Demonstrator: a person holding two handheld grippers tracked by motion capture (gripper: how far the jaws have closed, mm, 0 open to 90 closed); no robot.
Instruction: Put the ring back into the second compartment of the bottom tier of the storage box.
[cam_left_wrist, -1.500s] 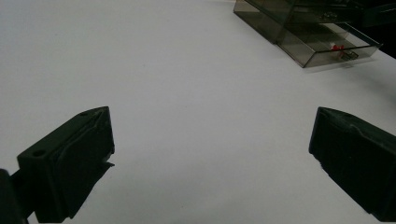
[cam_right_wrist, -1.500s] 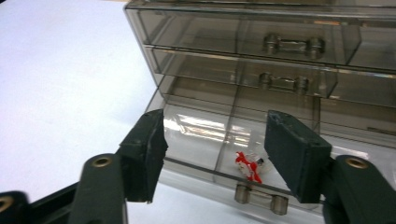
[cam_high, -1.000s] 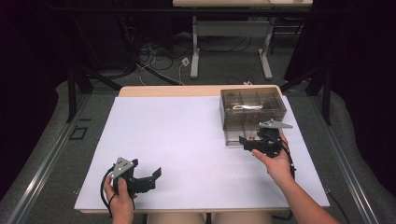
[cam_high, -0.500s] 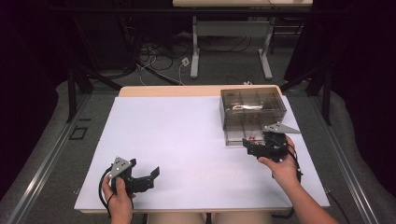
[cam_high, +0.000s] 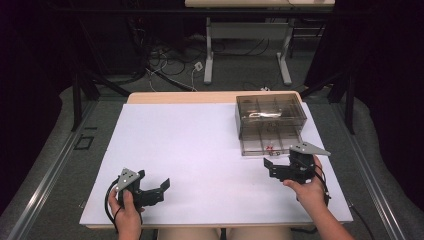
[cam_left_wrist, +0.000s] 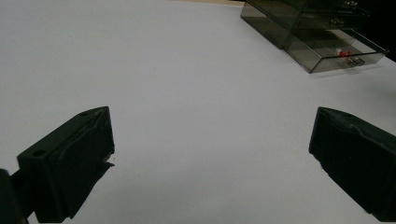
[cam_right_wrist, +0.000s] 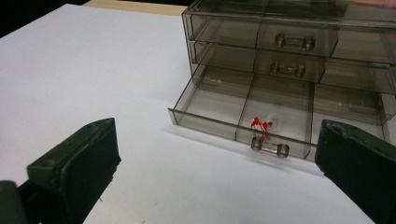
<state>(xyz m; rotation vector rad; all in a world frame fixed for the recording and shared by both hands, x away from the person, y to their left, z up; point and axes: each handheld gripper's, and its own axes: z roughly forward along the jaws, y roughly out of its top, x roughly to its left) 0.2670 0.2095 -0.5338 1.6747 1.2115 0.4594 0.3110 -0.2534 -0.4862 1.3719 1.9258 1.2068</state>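
A white sheet (cam_high: 200, 150) covers the bench (cam_high: 180, 97), whose bare wooden edge shows along the far side at 12 o'clock. Grey carpet floor (cam_high: 55, 150) runs around it at 9 and 3 o'clock, with a metal rail (cam_high: 45, 185) slanting along the floor at 8 o'clock. Beyond the bench, at 12 o'clock, a second table (cam_high: 245, 55) stands on pale legs, with loose cables (cam_high: 170, 65) tangled on the floor at 11 o'clock. Black curtains (cam_high: 385, 75) darken both sides; light falls mainly on the sheet.
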